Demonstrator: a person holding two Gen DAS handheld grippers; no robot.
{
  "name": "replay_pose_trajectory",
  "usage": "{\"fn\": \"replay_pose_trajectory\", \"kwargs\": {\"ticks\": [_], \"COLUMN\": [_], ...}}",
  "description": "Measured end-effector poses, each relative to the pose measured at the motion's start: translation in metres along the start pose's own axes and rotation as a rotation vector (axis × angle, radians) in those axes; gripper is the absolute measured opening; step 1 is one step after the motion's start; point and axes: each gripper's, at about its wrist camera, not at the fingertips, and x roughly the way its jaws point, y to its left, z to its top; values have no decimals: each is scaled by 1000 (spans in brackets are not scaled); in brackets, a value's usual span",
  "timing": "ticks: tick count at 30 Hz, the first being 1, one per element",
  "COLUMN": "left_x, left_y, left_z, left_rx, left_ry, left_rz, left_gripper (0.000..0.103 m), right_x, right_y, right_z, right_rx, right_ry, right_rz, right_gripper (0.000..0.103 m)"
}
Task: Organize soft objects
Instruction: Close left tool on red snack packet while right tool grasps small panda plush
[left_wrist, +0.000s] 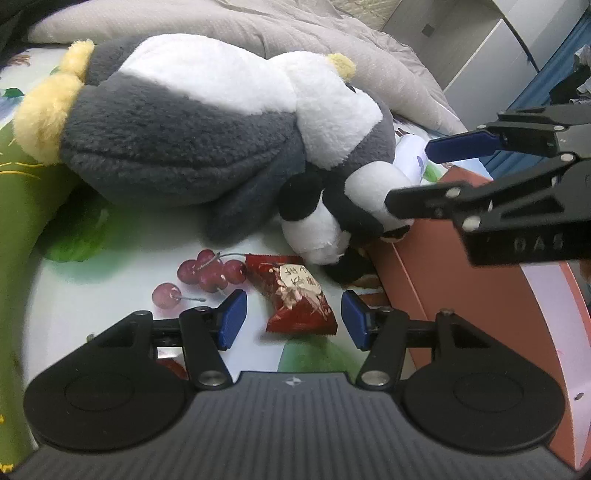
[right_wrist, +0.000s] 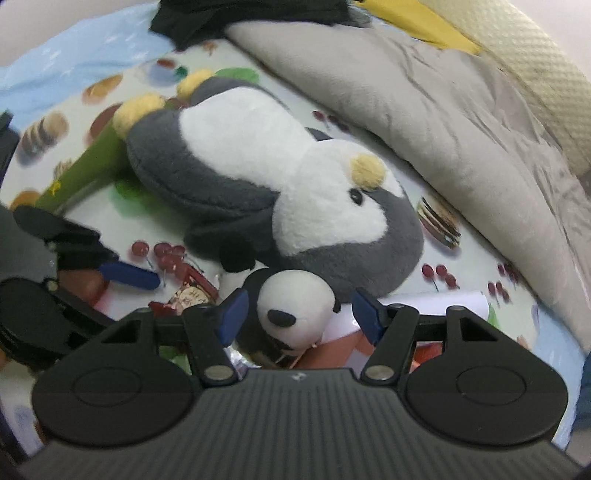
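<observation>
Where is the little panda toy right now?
The panda toy lies on the printed sheet, tucked against the big penguin toy and between the open fingers of the right claw.

soft even indoor light, strong fisheye bending at edges, right view slightly motion-blurred.

Bedroom: quilt (right_wrist: 424, 110), printed bedsheet (right_wrist: 369, 273)

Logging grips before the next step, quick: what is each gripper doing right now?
Left gripper: open, holding nothing; red snack packet lies between its pads.
Right gripper: open, holding nothing; small panda plush sits between its pads.
</observation>
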Motion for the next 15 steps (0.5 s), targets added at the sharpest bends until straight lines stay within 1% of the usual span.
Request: {"fn": "replay_pose_trajectory", "kwargs": {"ticks": [2, 4, 7, 8, 9, 10, 13, 14, 15], "left_x": [4, 9, 14, 15, 16, 15, 13, 11, 8], "left_y": [1, 2, 3, 3, 3, 3, 2, 3, 4], "left_z": [0, 0, 0, 0, 0, -1, -2, -3, -3], "left_rx": [0, -6, -11, -12, -12, -11, -15, -16, -18], "left_ry": [3, 12, 19, 22, 21, 20, 16, 13, 10], "left_rz": [0, -4, -18, -22, -23, -21, -23, -23, -21], "left_gripper": [61, 58, 43, 39, 35, 34, 31, 31, 30], "right_x": [5, 13, 23, 24, 25, 25, 24, 23, 22], "right_y": [5, 8, 10, 10, 10, 10, 13, 15, 17], "right_z": [2, 3, 4, 5, 6, 8, 9, 9, 9], "right_rx": [-59, -102, -139, -148, -151, -153, -164, -172, -179], "right_ry": [16, 42, 79, 84, 86, 88, 100, 103, 105], "right_rz": [1, 2, -29, -17, -7, -3, 16, 8, 0], "right_gripper": [65, 65, 64, 64, 62, 58, 49, 46, 45]}}
